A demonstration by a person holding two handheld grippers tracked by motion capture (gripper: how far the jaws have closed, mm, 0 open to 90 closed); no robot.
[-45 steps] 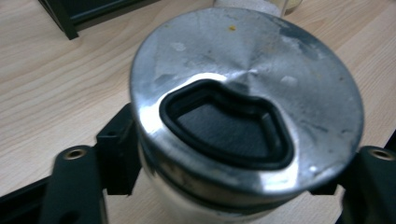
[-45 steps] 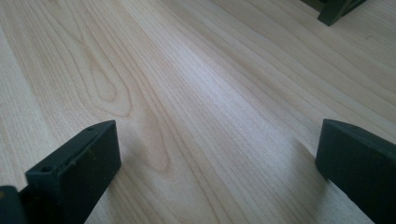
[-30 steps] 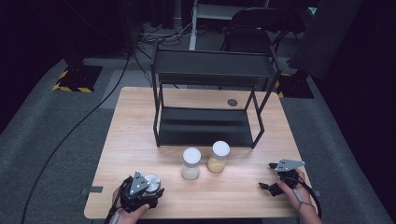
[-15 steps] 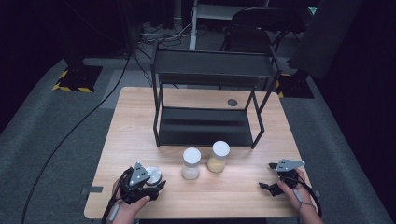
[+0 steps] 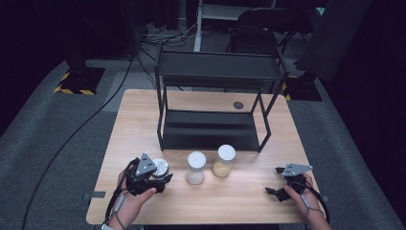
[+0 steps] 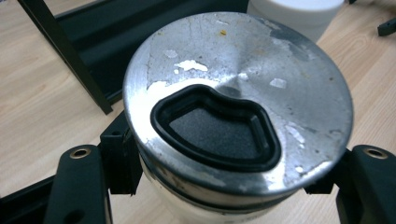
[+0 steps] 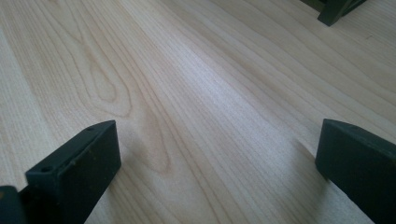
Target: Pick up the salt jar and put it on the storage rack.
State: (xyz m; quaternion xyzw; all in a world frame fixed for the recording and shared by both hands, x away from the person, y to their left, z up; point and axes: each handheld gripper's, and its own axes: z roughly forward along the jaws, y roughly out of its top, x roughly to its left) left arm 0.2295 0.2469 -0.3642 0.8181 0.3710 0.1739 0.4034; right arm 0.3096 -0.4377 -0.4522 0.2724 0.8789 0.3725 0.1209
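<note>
Left gripper (image 5: 160, 178) clamped on metal-lidded jar (image 6: 238, 107); right gripper (image 5: 280, 189) idle, jaws spread.

The jar stands upright between the left gripper's jaws, both pads pressed against its sides below the worn lid. Just right of that gripper stand two white-lidded jars (image 5: 196, 167); ahead of it, the black rack (image 5: 210, 136). The right gripper, well apart to the right, rests on bare table (image 7: 196, 112), holding nothing.

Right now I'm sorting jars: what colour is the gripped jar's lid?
Scuffed silver lid, black-rimmed grey inset; left gripper view.
</note>
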